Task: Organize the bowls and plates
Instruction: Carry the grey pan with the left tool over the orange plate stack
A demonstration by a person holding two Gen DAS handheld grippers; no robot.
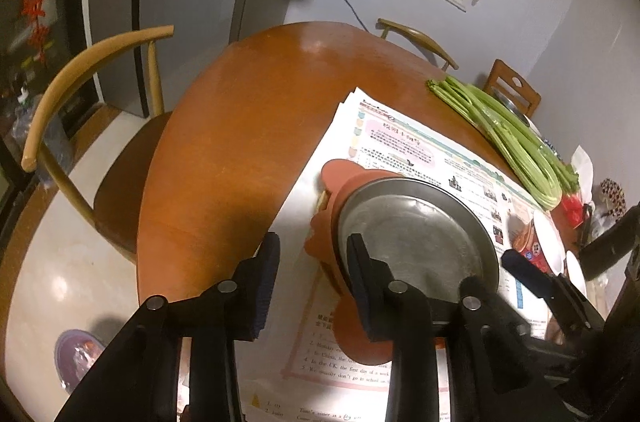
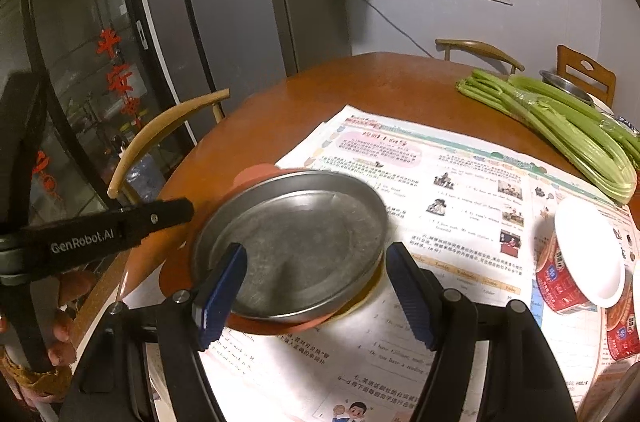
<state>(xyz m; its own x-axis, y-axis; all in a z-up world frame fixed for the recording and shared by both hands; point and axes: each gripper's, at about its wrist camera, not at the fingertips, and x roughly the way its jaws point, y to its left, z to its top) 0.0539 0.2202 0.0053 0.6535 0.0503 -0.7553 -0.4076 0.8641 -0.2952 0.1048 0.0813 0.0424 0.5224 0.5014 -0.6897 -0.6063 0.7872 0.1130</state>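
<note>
A round metal plate (image 1: 416,234) (image 2: 296,242) rests on an orange mat (image 1: 340,174) (image 2: 256,176) over newspaper. My left gripper (image 1: 314,242) is open at the plate's left side: its right finger overlaps the rim, and only paper and mat edge show in the gap. In the right wrist view its black arm (image 2: 120,226) ends beside the plate's left edge. My right gripper (image 2: 316,250) is open over the plate's near side, one blue pad above the inside and the other just outside the right rim. A red paper bowl (image 2: 588,262) (image 1: 544,242) stands to the right.
Newspaper sheets (image 2: 440,182) cover the near half of the round brown table (image 1: 240,126). Celery stalks (image 2: 560,134) (image 1: 508,130) lie at the back right, with a metal bowl (image 2: 568,84) behind them. A second red bowl (image 2: 620,334) is at the right edge. Wooden chairs (image 1: 60,102) surround the table.
</note>
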